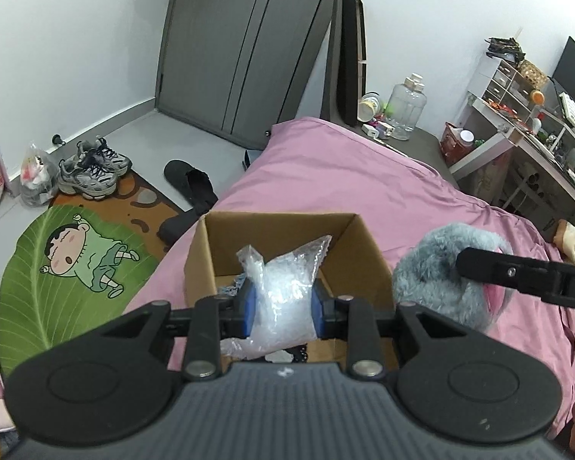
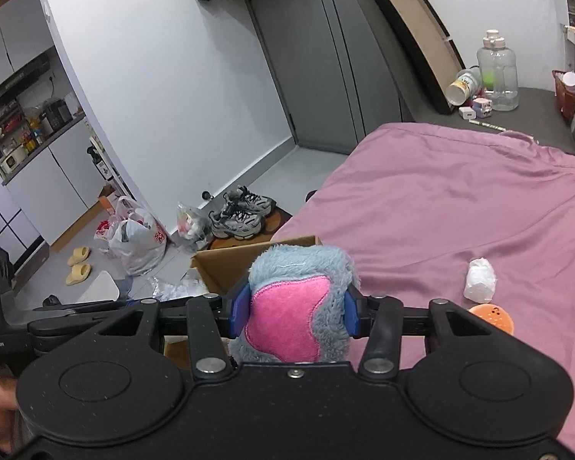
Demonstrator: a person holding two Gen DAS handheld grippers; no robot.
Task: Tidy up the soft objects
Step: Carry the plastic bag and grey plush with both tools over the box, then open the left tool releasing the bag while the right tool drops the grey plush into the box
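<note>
Blue fingers (image 1: 249,308) of the left gripper (image 1: 283,308) are pinching a clear plastic bag (image 1: 283,299) over the open cardboard box (image 1: 272,230), sitting near the left edge of the pink bed (image 1: 364,176). Right gripper (image 2: 293,312) fingers are squeezing a grey-blue plush toy (image 2: 299,306), hanging just right of the box.

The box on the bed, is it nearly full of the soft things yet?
Not yet. The cardboard box already has something at the bottom. The left tool holds a clear plastic bag over it; the right tool grips a blue-and-pink plush beside it. A white wad and an orange toy wait on the bed.
</note>
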